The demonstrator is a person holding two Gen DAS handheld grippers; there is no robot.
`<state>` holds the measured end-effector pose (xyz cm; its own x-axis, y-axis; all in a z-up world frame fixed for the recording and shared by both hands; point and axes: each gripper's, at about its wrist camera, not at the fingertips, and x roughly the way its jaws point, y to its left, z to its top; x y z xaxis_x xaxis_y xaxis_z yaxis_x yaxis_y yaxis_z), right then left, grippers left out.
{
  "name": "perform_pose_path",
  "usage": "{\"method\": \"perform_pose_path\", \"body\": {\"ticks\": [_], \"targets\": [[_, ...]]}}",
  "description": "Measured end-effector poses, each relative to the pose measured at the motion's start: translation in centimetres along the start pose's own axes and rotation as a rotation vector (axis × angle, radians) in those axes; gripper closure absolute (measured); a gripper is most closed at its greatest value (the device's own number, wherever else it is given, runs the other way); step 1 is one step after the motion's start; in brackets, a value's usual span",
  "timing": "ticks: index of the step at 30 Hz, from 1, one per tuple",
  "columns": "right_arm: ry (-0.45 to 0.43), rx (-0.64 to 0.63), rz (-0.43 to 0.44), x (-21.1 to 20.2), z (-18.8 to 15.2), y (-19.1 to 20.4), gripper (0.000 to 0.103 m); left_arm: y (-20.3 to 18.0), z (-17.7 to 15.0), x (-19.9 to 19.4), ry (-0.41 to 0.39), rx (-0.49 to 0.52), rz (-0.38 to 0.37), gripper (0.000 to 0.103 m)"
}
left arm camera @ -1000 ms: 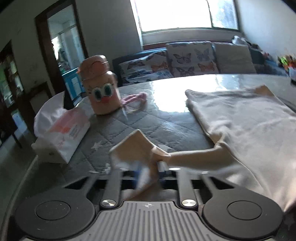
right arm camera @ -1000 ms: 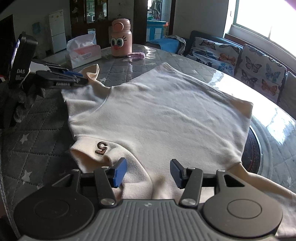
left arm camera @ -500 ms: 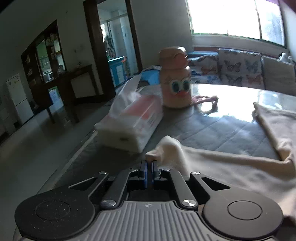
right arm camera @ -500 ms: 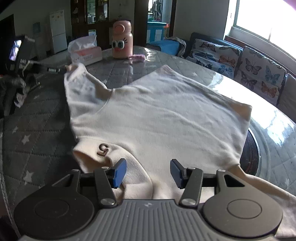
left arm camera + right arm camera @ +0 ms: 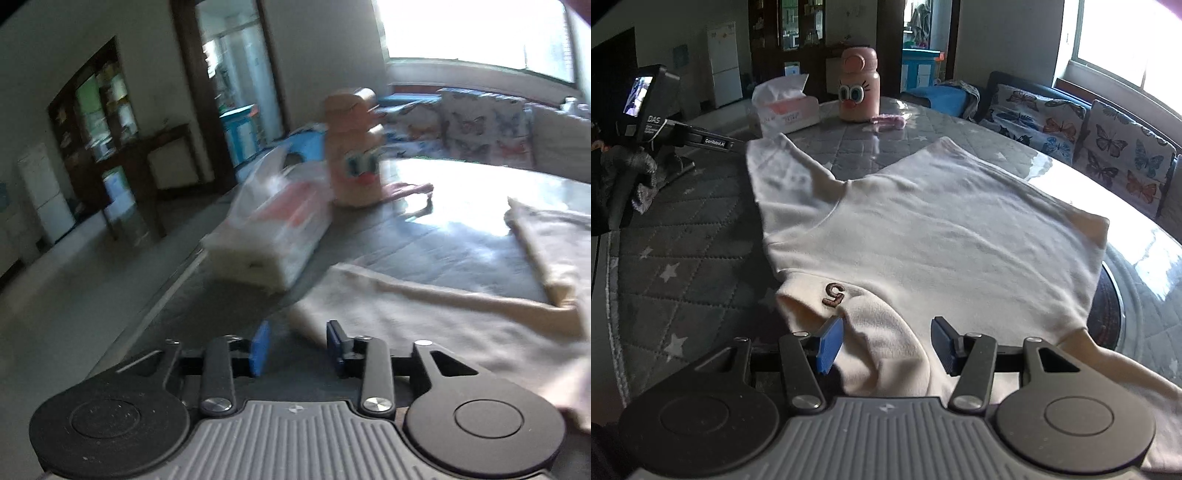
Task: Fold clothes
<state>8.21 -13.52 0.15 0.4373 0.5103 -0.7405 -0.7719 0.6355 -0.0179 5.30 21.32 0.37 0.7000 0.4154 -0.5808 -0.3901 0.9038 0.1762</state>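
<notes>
A cream sweatshirt [image 5: 942, 229] with a small brown "5" patch [image 5: 833, 293] lies spread flat on the quilted grey table cover [image 5: 683, 251]. Its left sleeve [image 5: 406, 314] stretches out flat toward the tissue box. My left gripper [image 5: 297, 347] sits at the sleeve's end with its jaws opening; the cuff edge lies just ahead of the blue pads [image 5: 260, 345], untouched by them. In the right wrist view the left gripper [image 5: 737, 144] shows at the sleeve tip. My right gripper [image 5: 886, 345] hovers open over the neck area, cloth lying between its fingers without being pinched.
A tissue box [image 5: 785, 110] and a pink bottle with cartoon eyes [image 5: 858, 92] stand at the table's far side, a pink band [image 5: 888, 122] beside them. The table edge [image 5: 166, 295] runs left of the left gripper. A dark turntable [image 5: 1108, 306] shows beyond the hem. A sofa with butterfly cushions [image 5: 1108, 140] stands behind.
My left gripper drew the sleeve out to the side, then let go of it; the sleeve now lies flat. The right gripper has stayed where it was.
</notes>
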Motion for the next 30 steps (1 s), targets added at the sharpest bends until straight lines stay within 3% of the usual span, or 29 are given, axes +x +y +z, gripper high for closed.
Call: {"method": "perform_pose_path", "body": {"ticks": [5,9,14,20,24,30], "targets": [[0.022,-0.007,0.014,-0.6,-1.1,0.3,0.049,-4.6,0.0,-3.2,-0.034,0.072,-0.160,0.056],[-0.011,-0.004,0.033,-1.8,-1.5,0.8,0.049,-9.2,0.2,-5.0,-0.055,0.132,-0.273,0.055],[0.010,-0.001,0.049,-1.3,-2.5,1.2,0.048,-14.6,-0.3,-6.5,-0.075,0.215,-0.380,0.055],[-0.017,0.011,0.042,-2.4,-2.9,1.1,0.047,-19.1,-1.8,-7.2,-0.084,0.317,-0.436,0.055],[-0.061,0.070,0.018,-4.1,-3.4,-0.2,0.047,-20.0,-3.2,-6.8,-0.077,0.363,-0.434,0.055],[-0.093,0.199,-0.096,-6.2,-4.9,-3.9,0.047,-20.2,-4.2,-7.3,-0.100,0.396,-0.423,0.055]]}}
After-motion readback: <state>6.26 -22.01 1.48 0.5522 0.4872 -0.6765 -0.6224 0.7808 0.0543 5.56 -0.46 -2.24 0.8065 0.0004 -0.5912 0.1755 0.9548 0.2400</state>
